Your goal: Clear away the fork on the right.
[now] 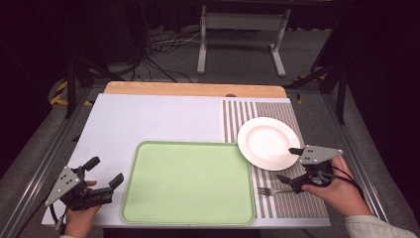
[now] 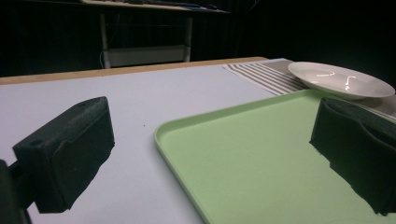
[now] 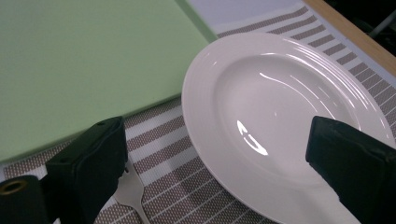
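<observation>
Right gripper [image 1: 288, 164] hangs with jaws spread just beside the white plate [image 1: 268, 143], at its near rim, fork [image 1: 267, 191] under it; left gripper [image 1: 104, 169], also spread, waits across the green tray [image 1: 188, 181]

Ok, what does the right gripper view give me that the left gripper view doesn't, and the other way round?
The right gripper view alone shows the fork, lying on the striped placemat beside the near jaw of the right gripper, whose open jaws flank the plate's rim. The left gripper view alone shows the bare white table surface, the wooden far edge, and the left gripper, jaws open and empty. Both share the white plate, green tray and placemat.
</observation>
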A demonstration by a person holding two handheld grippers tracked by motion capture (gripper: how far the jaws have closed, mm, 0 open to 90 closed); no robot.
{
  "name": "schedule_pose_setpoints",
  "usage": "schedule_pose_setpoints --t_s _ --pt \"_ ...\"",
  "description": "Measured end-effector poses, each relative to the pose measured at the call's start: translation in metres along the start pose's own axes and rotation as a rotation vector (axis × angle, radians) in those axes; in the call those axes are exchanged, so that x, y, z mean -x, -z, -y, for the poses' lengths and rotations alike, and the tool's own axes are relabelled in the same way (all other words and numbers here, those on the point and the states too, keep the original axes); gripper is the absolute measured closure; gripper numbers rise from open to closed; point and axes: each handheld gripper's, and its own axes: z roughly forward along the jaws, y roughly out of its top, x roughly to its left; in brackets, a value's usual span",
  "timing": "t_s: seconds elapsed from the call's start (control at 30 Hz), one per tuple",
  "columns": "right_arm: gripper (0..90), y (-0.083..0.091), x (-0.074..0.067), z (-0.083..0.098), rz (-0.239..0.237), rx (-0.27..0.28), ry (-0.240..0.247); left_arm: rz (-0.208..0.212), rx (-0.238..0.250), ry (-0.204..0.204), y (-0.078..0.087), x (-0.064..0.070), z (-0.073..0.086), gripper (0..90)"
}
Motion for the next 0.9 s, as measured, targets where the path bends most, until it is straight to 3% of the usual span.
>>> schedule_pose_setpoints --t_s 0.3,0.7,0.9 --pt "7.4 -0.01 0.004 -0.007 -0.028 -0.14 0.053 -0.009 0.004 0.0 0.001 -0.004 -0.001 0.2" --pt "7.3 -0.012 0.005 -0.014 -0.078 -0.262 0.122 -0.01 0.004 0.003 0.0 -0.005 0.0 0.3" --pt "7.4 -0.012 0.004 -0.016 -0.089 -0.296 0.133 -0.01 0.006 0.004 0.0 -0.005 0.0 0.2"
